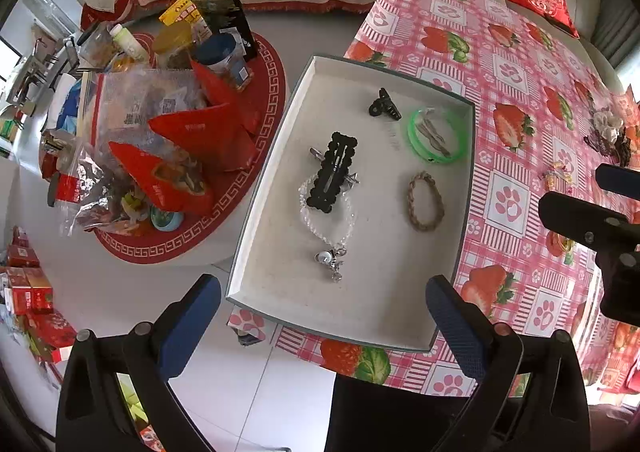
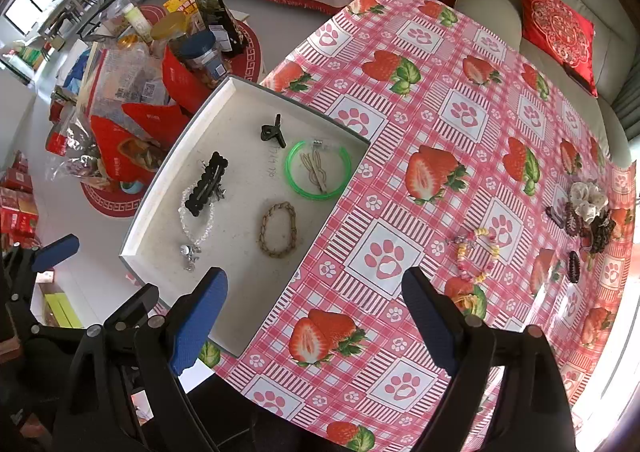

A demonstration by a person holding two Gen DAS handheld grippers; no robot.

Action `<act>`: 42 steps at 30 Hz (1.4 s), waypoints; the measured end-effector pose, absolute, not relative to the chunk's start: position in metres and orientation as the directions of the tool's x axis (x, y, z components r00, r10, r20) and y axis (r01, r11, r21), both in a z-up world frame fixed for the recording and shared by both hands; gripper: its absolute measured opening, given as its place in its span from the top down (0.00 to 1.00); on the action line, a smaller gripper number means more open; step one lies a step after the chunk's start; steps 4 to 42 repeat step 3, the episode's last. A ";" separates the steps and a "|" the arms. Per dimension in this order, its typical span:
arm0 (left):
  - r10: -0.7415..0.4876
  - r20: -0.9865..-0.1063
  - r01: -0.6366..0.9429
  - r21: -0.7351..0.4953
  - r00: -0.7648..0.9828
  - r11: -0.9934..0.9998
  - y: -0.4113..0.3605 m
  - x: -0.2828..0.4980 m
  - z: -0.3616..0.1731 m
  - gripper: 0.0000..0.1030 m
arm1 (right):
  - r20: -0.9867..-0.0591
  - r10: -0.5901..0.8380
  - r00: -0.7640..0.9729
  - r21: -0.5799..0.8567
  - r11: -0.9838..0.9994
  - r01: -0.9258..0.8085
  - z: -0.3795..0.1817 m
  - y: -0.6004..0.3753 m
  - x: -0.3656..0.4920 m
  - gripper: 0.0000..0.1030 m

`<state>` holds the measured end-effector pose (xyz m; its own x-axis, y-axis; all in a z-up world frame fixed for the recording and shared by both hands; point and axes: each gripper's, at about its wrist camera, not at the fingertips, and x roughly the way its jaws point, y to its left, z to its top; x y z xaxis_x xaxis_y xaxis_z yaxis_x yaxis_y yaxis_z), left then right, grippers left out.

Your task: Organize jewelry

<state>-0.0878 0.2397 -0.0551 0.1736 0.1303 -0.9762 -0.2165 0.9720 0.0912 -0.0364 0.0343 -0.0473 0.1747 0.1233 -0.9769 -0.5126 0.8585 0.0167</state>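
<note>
Table [image 2: 460, 64] with strawberry cloth lay under both grippers; white tray [image 2: 176, 188] ahead-left of right gripper [image 2: 316, 316], directly beneath left gripper [image 1: 324, 316]. Pastel bead bracelet [image 2: 478, 254] lay loose on cloth just ahead-right of right gripper: judged light, limp, slippery; pinch across strand. Both grippers pointed steeply down, jaws wide, holding nothing

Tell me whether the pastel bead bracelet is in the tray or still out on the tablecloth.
Out. The pastel bead bracelet lies on the strawberry tablecloth, well apart from the white tray, ahead of the open, empty right gripper.
</note>
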 end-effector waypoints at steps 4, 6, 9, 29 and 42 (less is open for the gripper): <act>0.130 -0.979 -0.226 0.092 0.160 0.970 0.241 -0.088 -0.057 0.00 | -0.977 0.124 0.174 0.016 0.856 -0.516 -0.047 0.034 -0.032 0.12; 0.130 -0.979 -0.226 0.092 0.160 0.970 0.241 -0.088 -0.057 0.00 | -0.977 0.124 0.174 0.016 0.856 -0.516 -0.047 0.034 -0.032 0.12; 0.130 -0.979 -0.226 0.092 0.160 0.970 0.241 -0.088 -0.057 0.00 | -0.977 0.124 0.174 0.016 0.856 -0.516 -0.047 0.034 -0.032 0.12; 0.130 -0.979 -0.226 0.092 0.160 0.970 0.241 -0.088 -0.057 0.00 | -0.977 0.124 0.174 0.016 0.856 -0.516 -0.047 0.034 -0.032 0.12; 0.130 -0.979 -0.226 0.092 0.160 0.970 0.241 -0.088 -0.057 0.00 | -0.977 0.124 0.174 0.016 0.856 -0.516 -0.047 0.034 -0.032 0.12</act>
